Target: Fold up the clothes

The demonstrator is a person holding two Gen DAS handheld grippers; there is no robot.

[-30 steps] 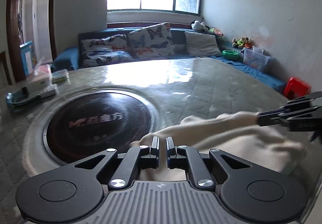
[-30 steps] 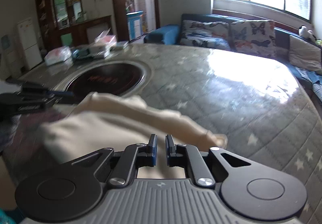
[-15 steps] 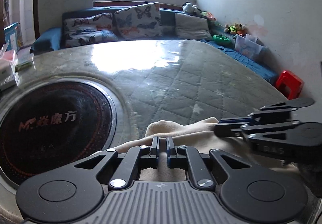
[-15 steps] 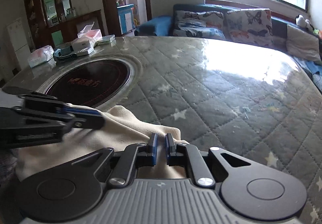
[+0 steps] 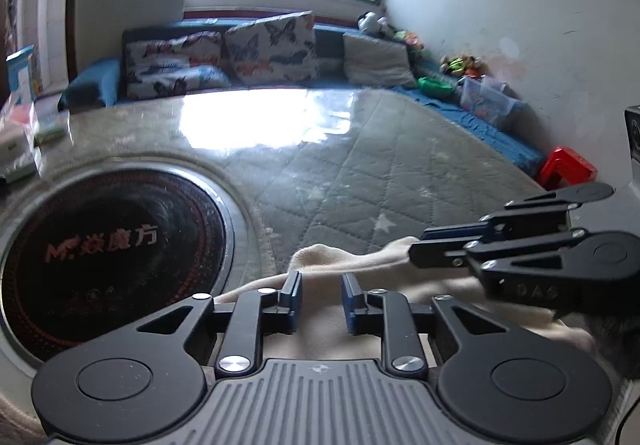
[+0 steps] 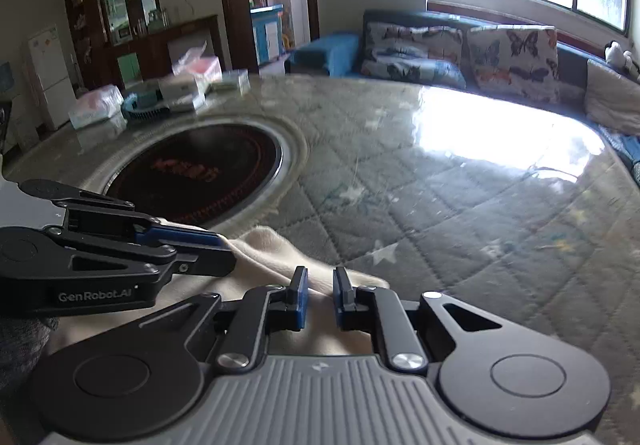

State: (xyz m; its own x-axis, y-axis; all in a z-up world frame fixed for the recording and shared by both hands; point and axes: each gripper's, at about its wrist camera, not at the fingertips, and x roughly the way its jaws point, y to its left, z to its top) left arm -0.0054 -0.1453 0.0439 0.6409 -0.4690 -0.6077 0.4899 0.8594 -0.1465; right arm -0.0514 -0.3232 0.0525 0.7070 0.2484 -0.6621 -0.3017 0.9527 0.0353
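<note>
Fingers of the left gripper have just been opening and stand parted, released, with the cream garment lying between and under them. Fingers of the right gripper stand slightly apart over the same cloth, not clamping it. Garment lies on the desk, its long axis running from 1 gripper to the other, both equally near.

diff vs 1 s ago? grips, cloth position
Both hand-held grippers carried the cream garment down onto the quilted table; it hung stretched between them, now it lies bunched. The left hand-held gripper has just been opening, pads clear of the cloth, so it has let go. The right hand-held gripper has parted slightly; cloth between its pads. The round black cooktop and the boxes are unchanged.
</note>
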